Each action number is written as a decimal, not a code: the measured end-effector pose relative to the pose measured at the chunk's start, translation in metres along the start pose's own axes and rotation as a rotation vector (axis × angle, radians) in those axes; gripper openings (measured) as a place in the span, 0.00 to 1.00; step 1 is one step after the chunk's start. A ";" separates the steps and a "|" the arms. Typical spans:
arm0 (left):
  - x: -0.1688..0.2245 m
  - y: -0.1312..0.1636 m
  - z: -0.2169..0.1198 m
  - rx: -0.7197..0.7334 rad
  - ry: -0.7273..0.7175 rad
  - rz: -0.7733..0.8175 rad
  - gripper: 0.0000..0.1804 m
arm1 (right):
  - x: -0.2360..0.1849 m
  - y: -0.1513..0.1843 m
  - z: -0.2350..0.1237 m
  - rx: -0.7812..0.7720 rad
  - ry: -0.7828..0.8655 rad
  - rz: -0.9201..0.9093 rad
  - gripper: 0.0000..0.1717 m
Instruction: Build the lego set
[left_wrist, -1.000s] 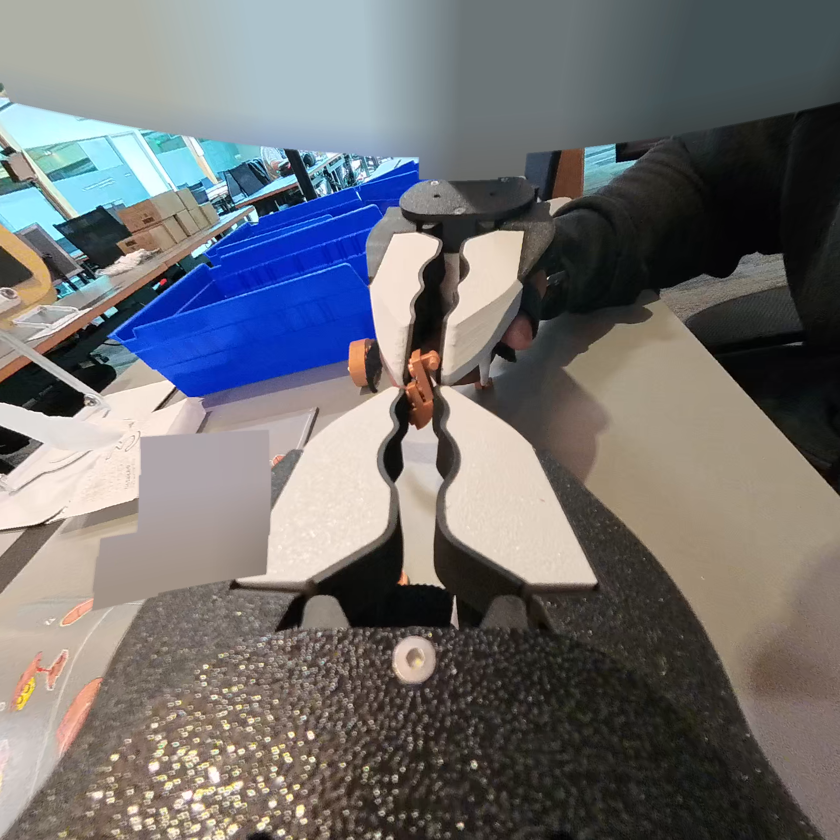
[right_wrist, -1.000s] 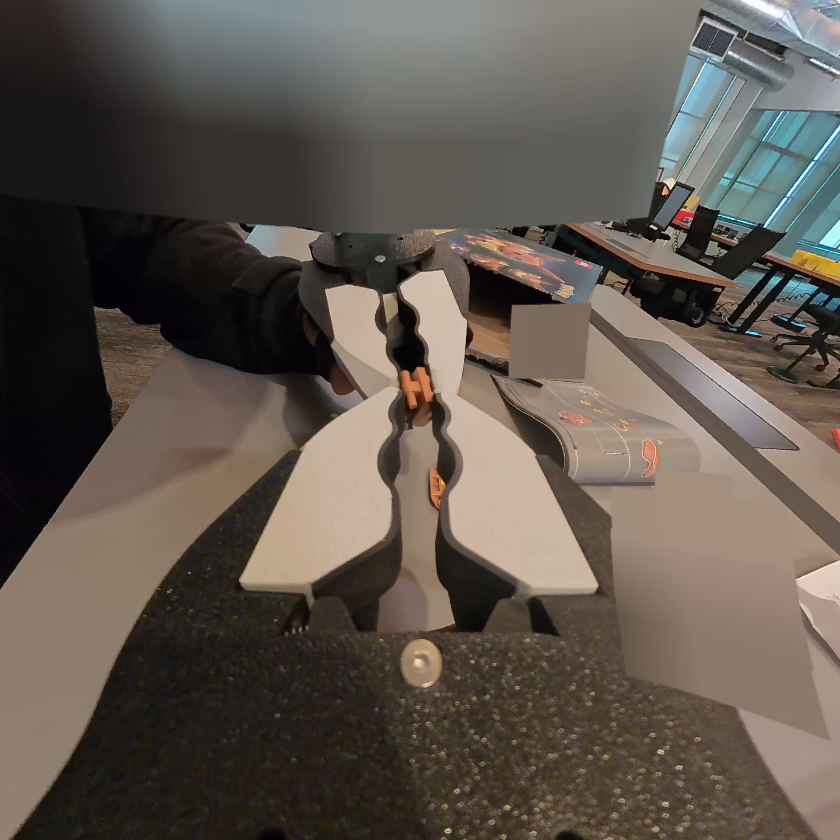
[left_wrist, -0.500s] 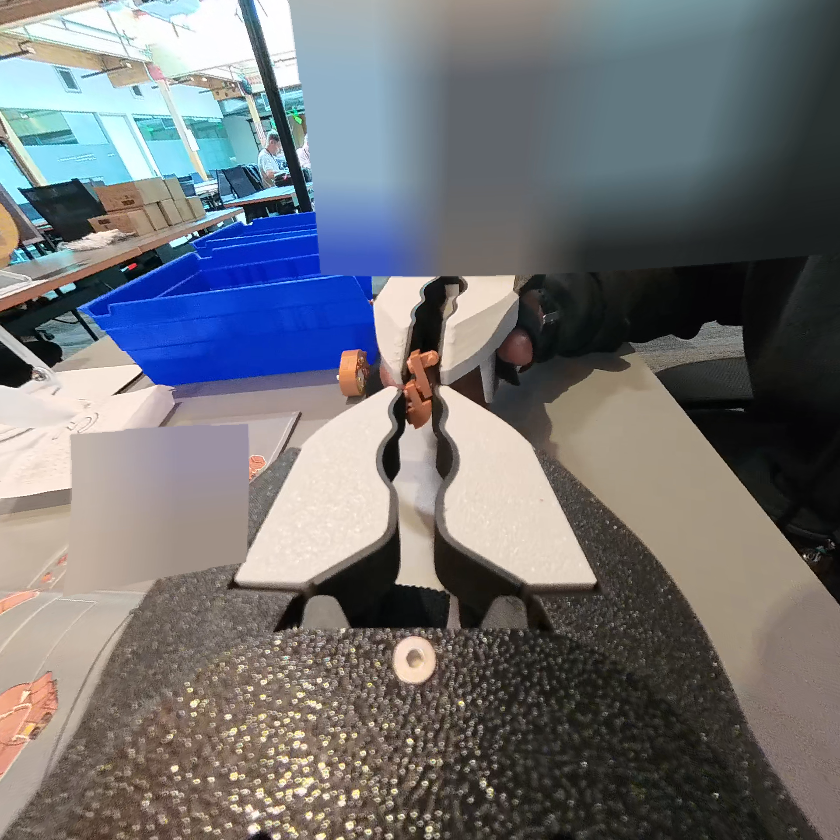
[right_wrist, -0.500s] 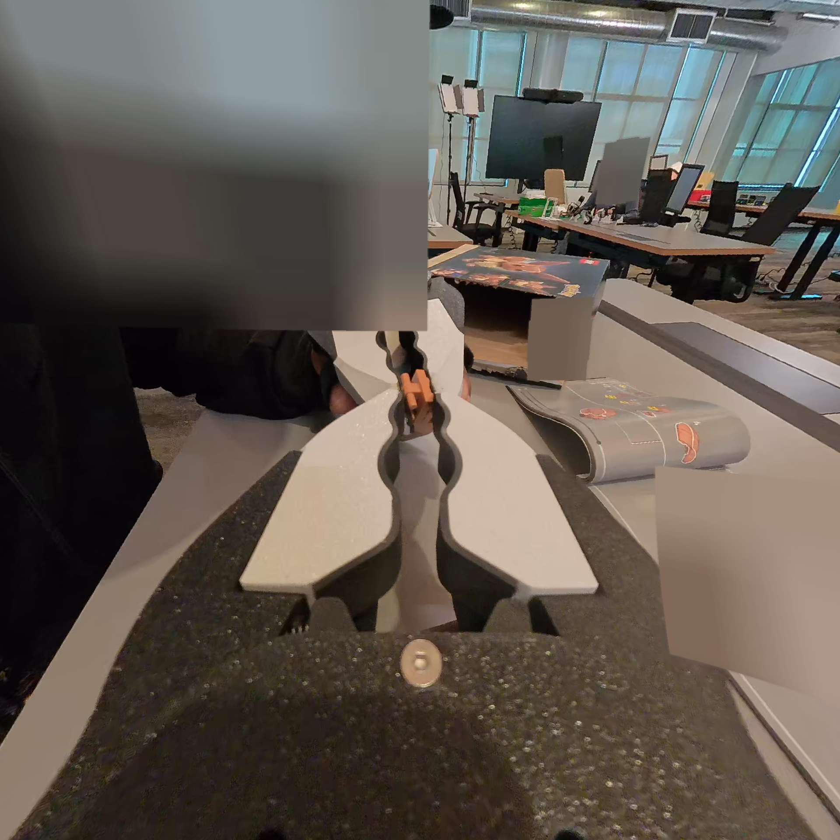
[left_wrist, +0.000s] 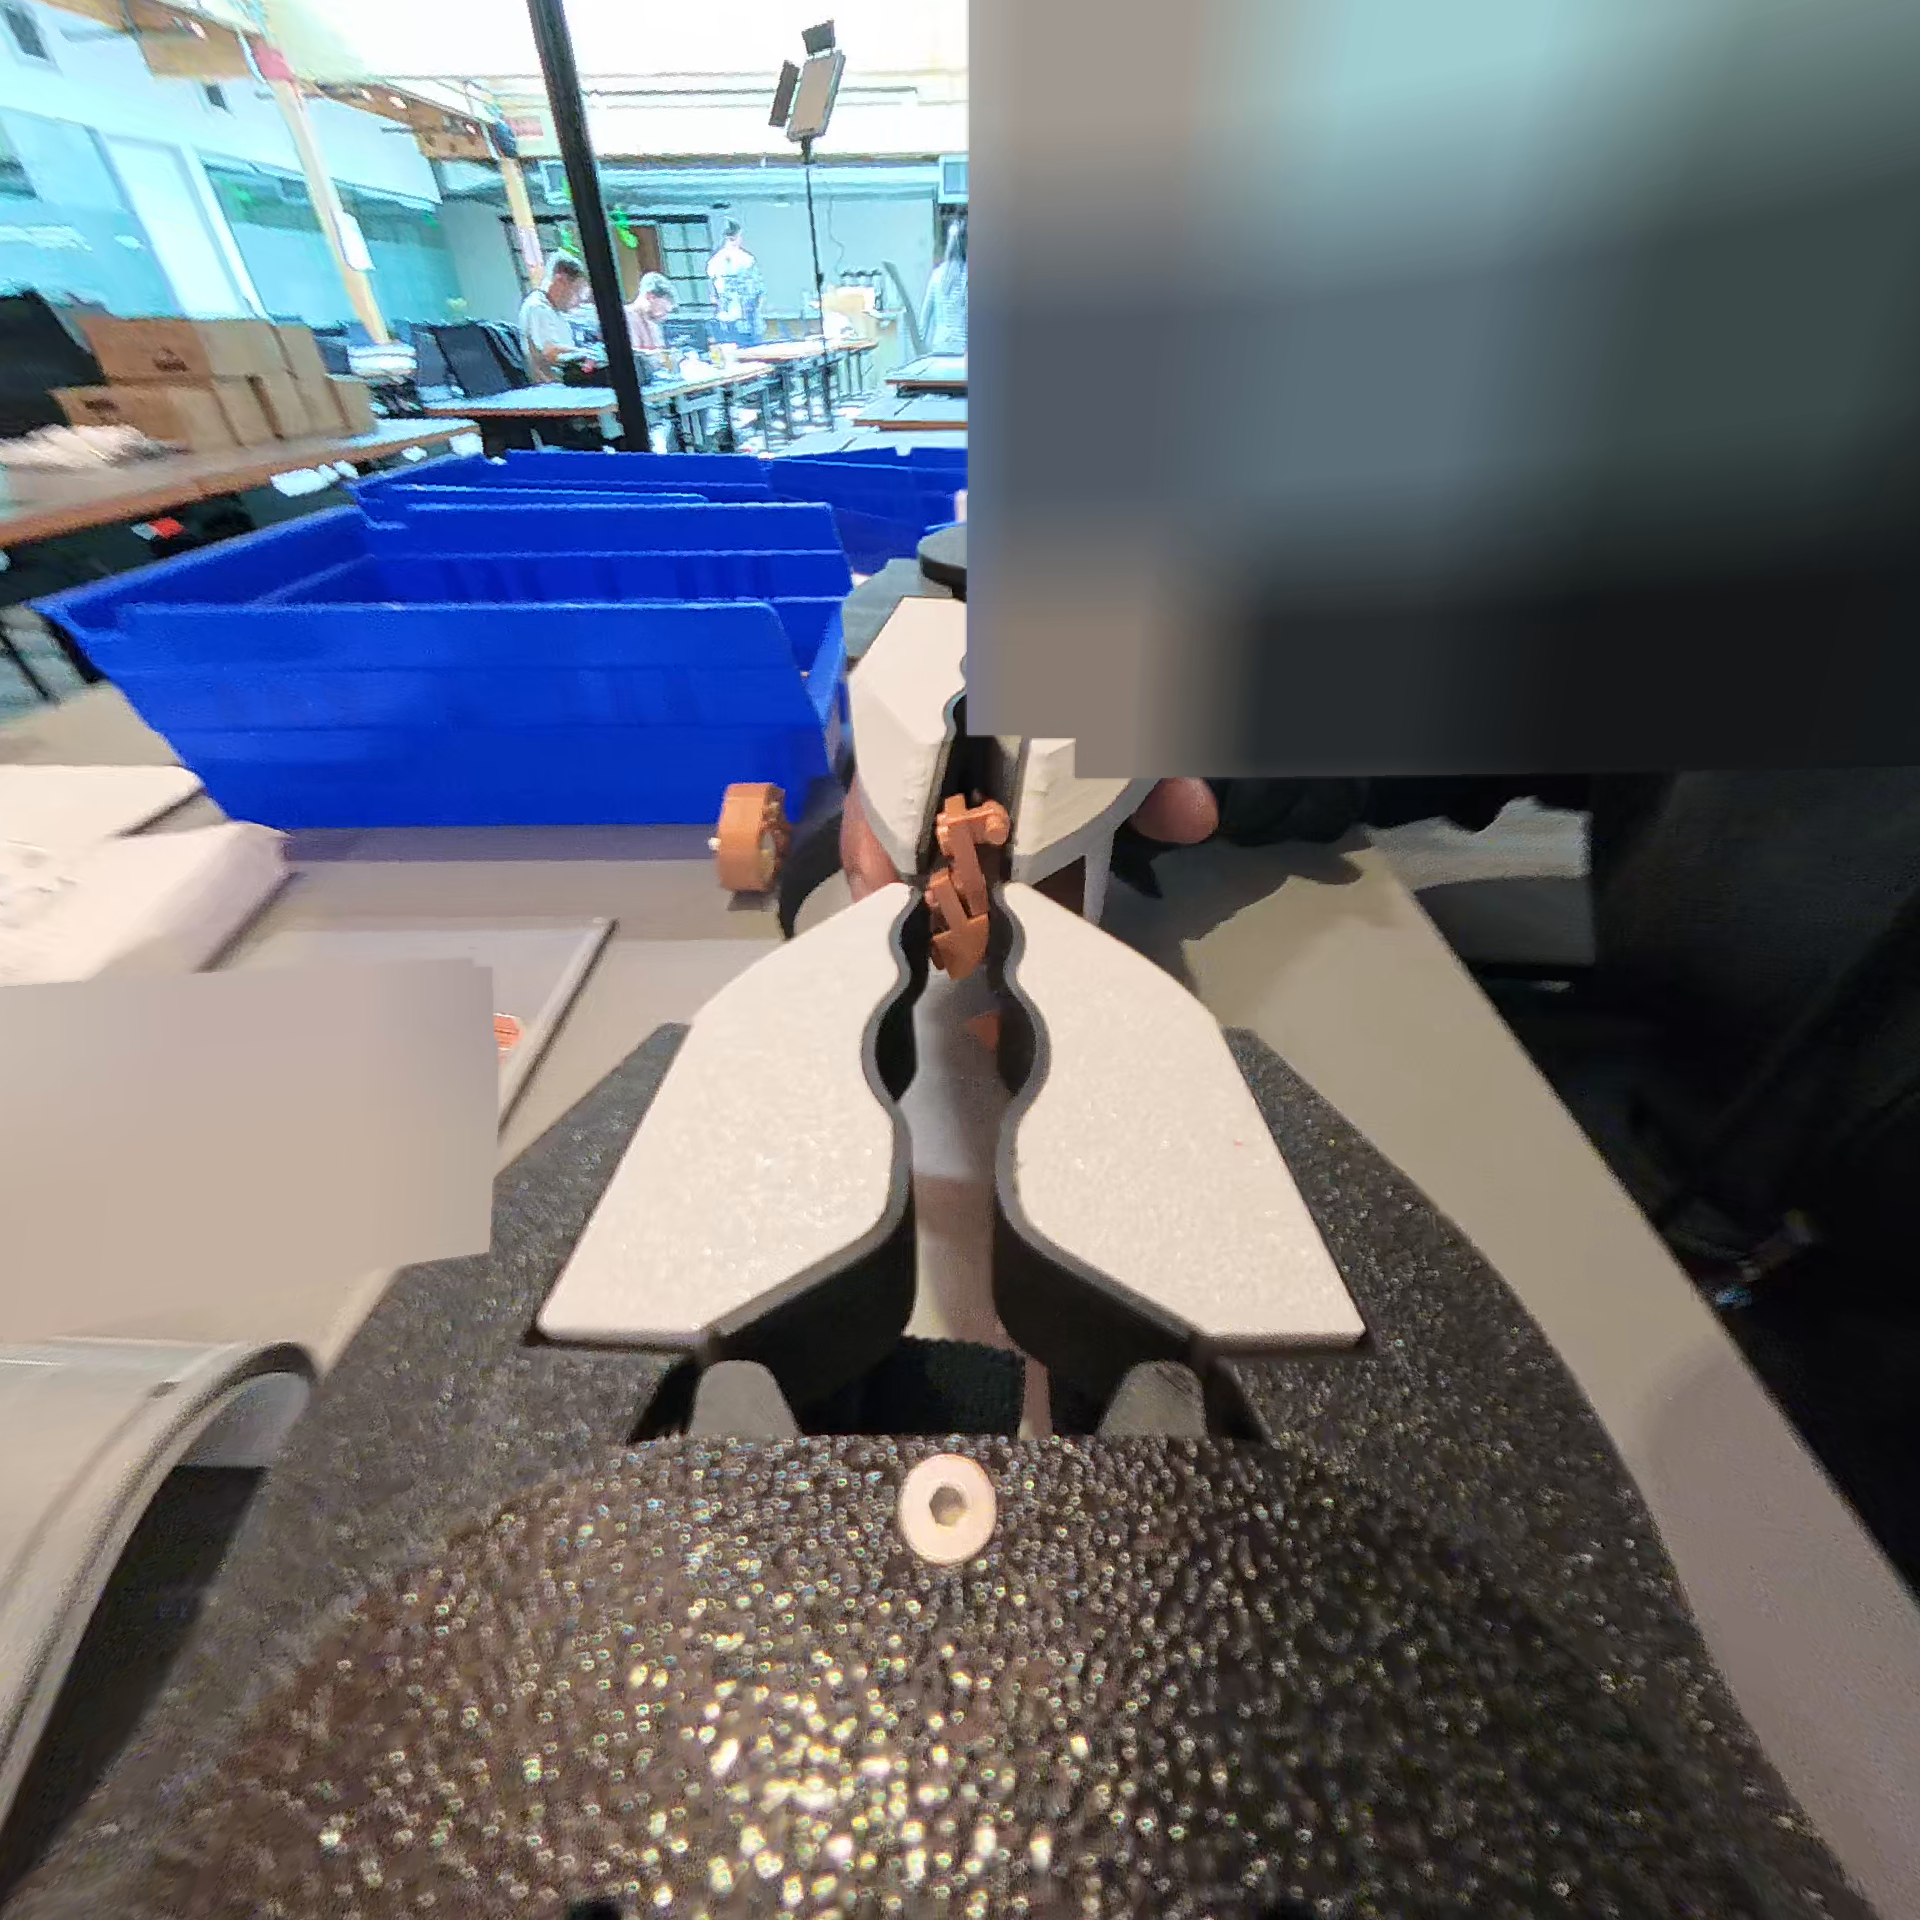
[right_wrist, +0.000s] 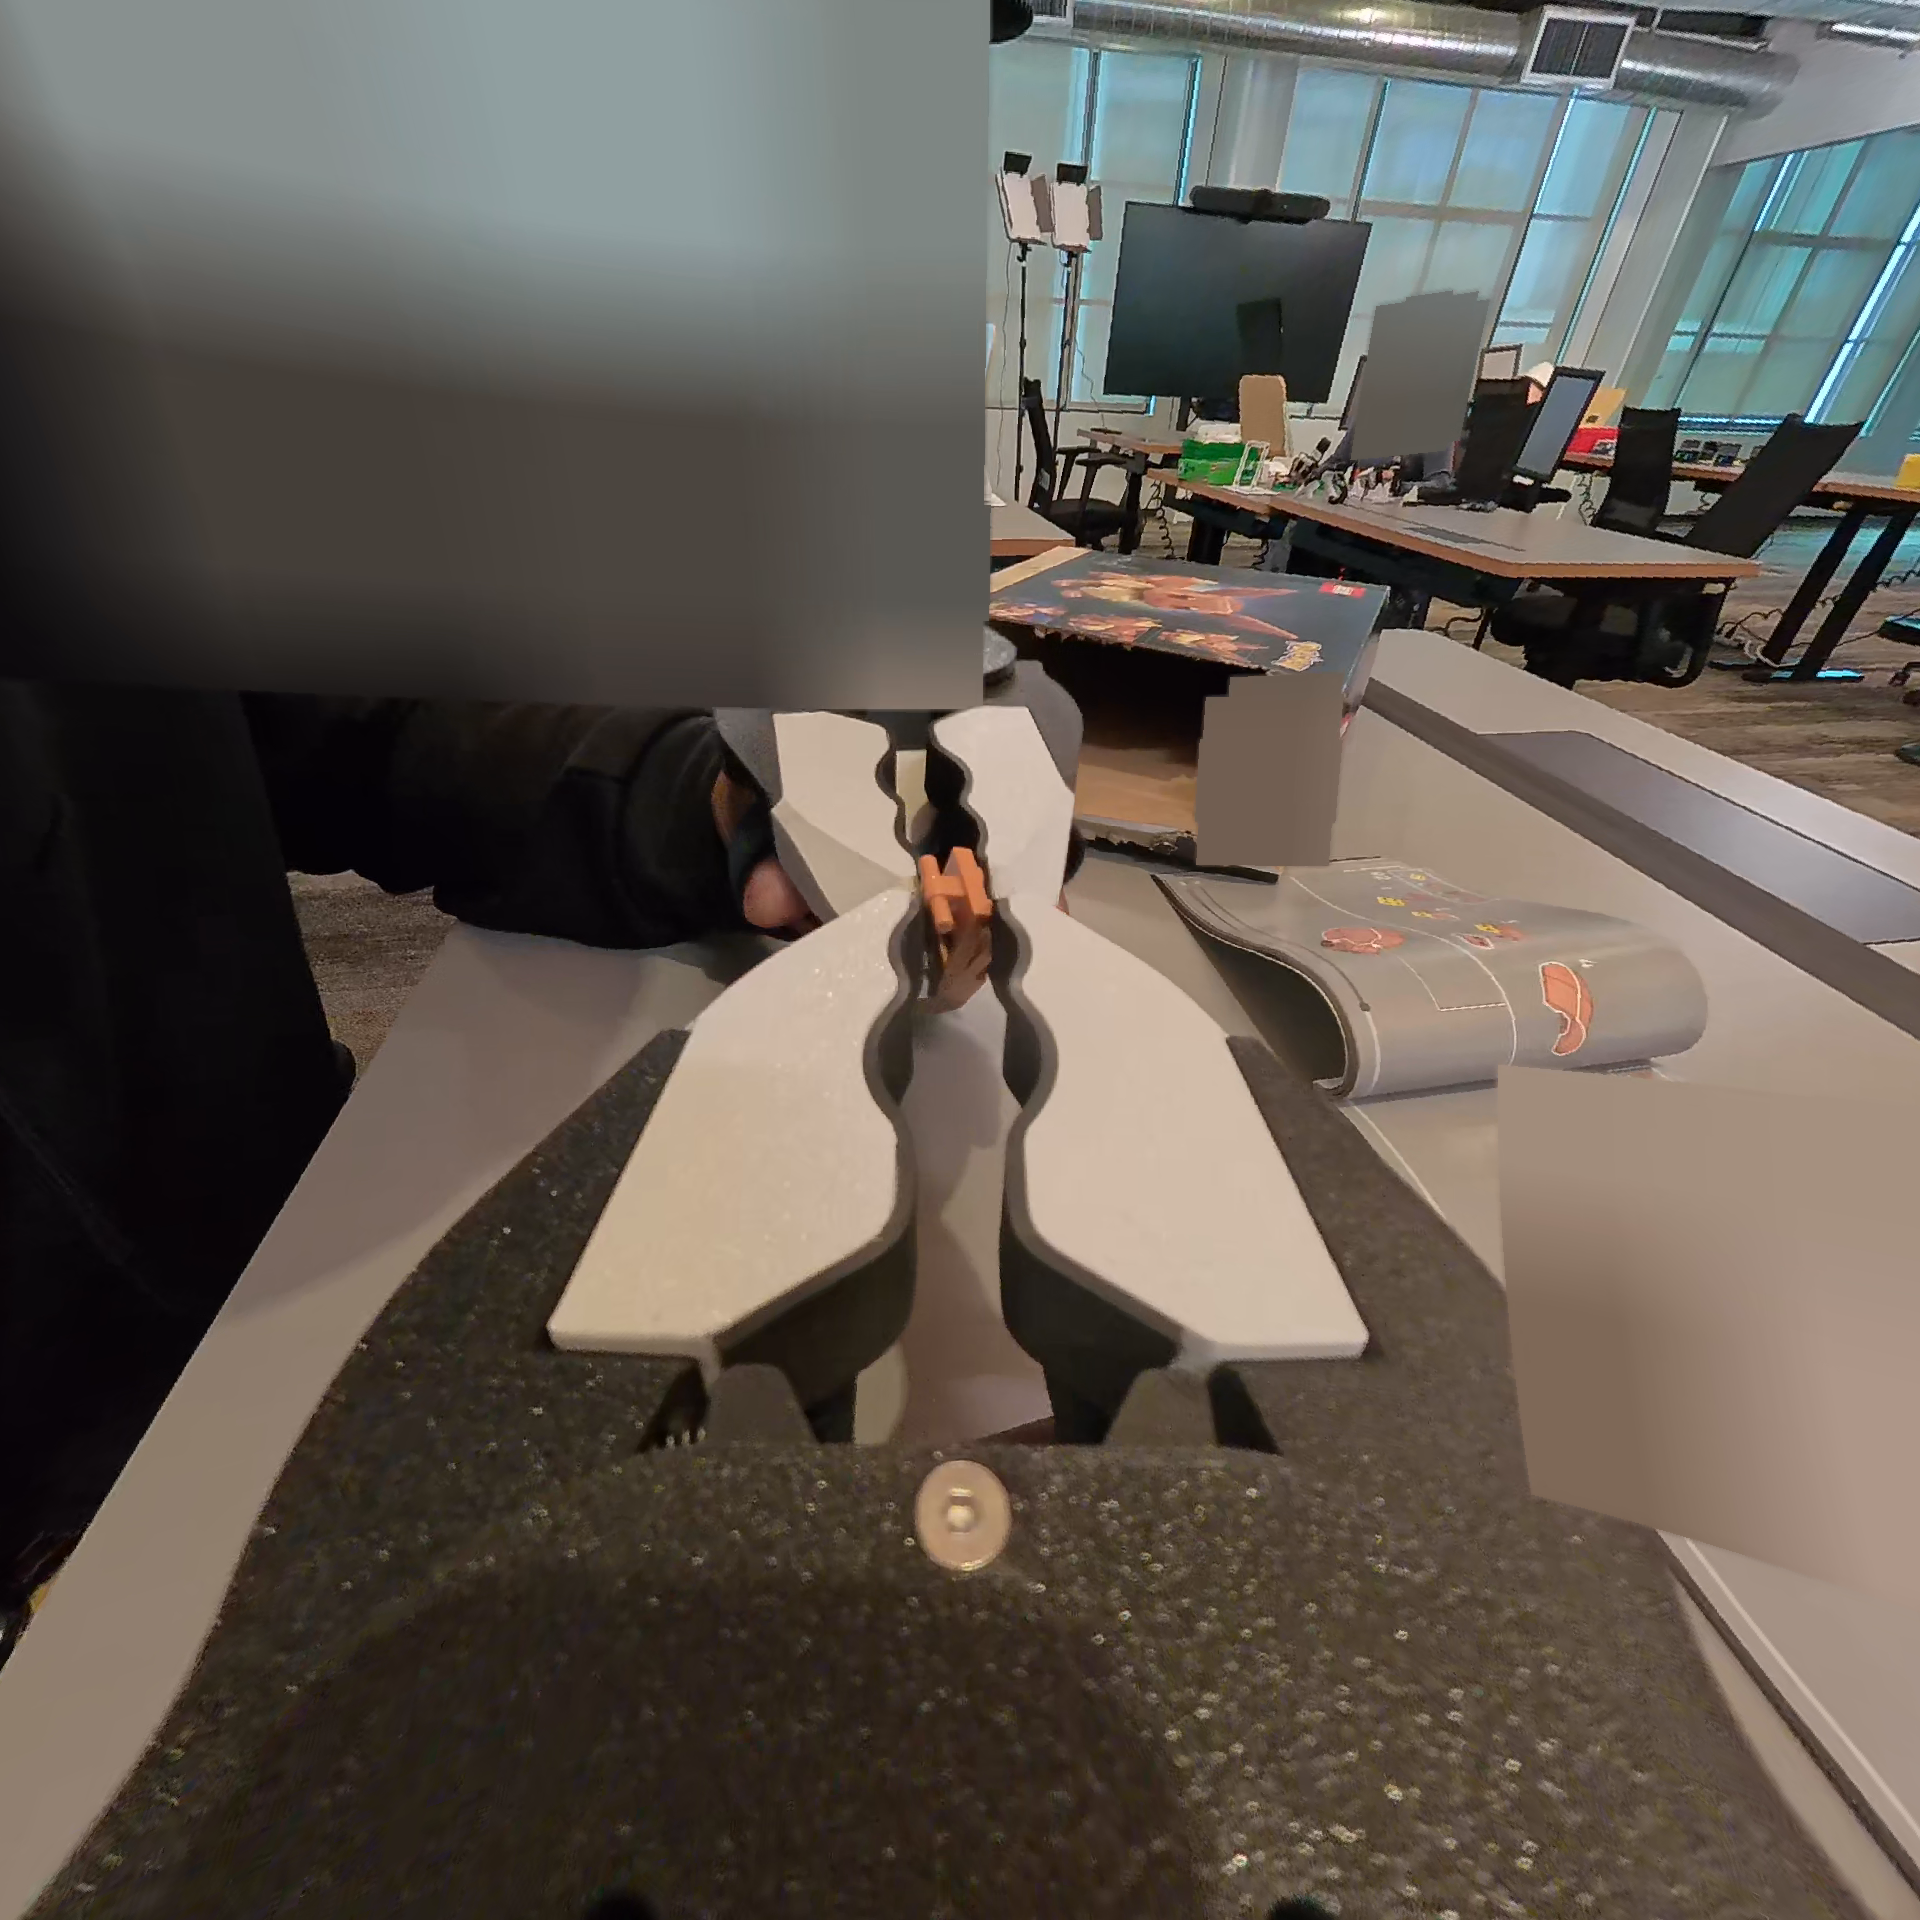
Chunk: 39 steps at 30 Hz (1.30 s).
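In the left wrist view we see the left tool (left_wrist: 956, 914) narrowed onto a small orange brick assembly (left_wrist: 961, 920), its pads pressing the piece from both sides, while the right tool (left_wrist: 971, 800) meets it tip to tip, clamped on the same assembly's far end above the grey counter (left_wrist: 1403, 1039) (an orange wheel (left_wrist: 750, 850) stands beside the blue bins (left_wrist: 468, 686)). In the right wrist view the right tool (right_wrist: 951, 914) is nipped on the orange part, the left tool (right_wrist: 940, 821) opposite, with a curled booklet (right_wrist: 1455, 966) and an open box (right_wrist: 1184, 644) to the right.

The left gripper (left_wrist: 961, 914) and right gripper (right_wrist: 951, 925) met tip to tip, each nearly closed on a small orange piece (gloved hands behind them).
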<state>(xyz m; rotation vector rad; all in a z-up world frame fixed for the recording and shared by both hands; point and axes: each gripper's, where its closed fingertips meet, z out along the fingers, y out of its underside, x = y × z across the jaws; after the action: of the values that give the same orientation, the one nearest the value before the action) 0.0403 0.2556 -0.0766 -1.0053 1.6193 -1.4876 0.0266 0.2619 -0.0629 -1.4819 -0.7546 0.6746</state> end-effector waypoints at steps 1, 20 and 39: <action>0.001 0.000 0.000 0.006 0.016 -0.027 0.05 | 0.000 0.000 0.000 -0.003 -0.001 -0.001 0.07; 0.011 -0.008 -0.003 0.100 0.170 -0.197 0.05 | -0.008 -0.006 -0.003 0.005 -0.055 -0.030 0.13; 0.035 0.000 -0.004 -0.015 0.318 -0.189 0.05 | -0.032 -0.004 -0.011 -0.017 -0.150 -0.279 0.06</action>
<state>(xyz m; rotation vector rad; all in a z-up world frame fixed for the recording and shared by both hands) 0.0211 0.2257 -0.0762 -0.9897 1.7949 -1.8406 0.0157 0.2296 -0.0589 -1.3181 -1.0625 0.5707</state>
